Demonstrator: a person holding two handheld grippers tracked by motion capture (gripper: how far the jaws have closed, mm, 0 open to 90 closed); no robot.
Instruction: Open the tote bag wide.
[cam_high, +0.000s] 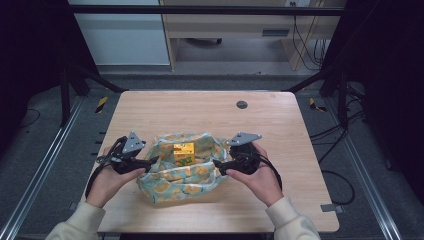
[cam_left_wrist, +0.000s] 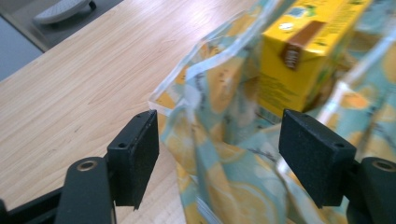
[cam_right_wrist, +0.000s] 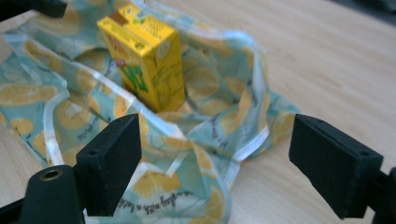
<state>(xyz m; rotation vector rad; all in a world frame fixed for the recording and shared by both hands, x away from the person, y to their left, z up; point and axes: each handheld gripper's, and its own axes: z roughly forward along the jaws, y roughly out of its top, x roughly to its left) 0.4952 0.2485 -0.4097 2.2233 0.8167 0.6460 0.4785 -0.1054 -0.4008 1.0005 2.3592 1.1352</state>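
Near the table's (cam_high: 280, 107) front edge, a yellow juice carton (cam_high: 183, 153) stood upright inside a lemon-print bag (cam_high: 167, 187); both the left gripper (cam_high: 151, 162) and right gripper (cam_high: 218, 165) gaped empty, best regripping opposite rims evenly.

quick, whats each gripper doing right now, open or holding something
left gripper: open, lemon-print bag cloth between the jaws, not pinched
right gripper: open, holding nothing, over the bag's edge
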